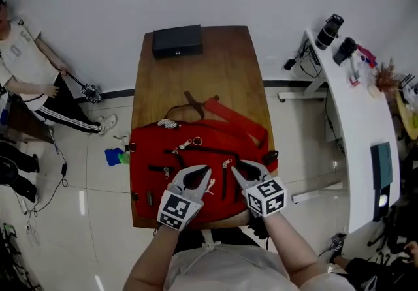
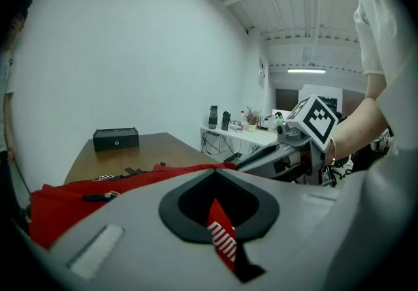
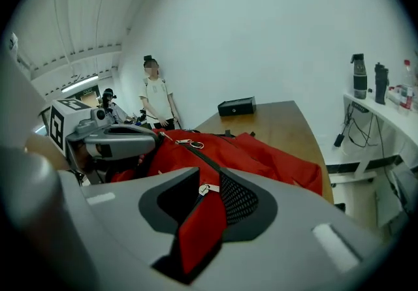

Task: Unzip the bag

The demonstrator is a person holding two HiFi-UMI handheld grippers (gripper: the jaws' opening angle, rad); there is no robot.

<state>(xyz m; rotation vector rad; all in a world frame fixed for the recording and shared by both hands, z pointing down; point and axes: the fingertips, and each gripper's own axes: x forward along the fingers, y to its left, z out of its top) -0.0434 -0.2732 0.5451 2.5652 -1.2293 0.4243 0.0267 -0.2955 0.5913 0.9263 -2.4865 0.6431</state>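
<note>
Seen from above, a red fabric bag (image 1: 153, 153) lies flat across the near end of the brown wooden surface (image 1: 196, 81), and a black rectangular box (image 1: 177, 41) sits at the far edge. The left tool (image 1: 205, 169) and right tool (image 1: 236, 164) point onto the bag side by side.

Along the left tool, the jaws stand a narrow slit apart and unclenched, with white-printed red cloth showing between them.

Along the right tool, the jaws are released and wider apart, with red cloth and a small pale zip pull (image 3: 207, 188) between them.

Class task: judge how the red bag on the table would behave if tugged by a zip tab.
Probably floppy: the red bag lies flat and creased, straps sprawled. It may slide on the smooth wooden table, so likely needs holding.
</note>
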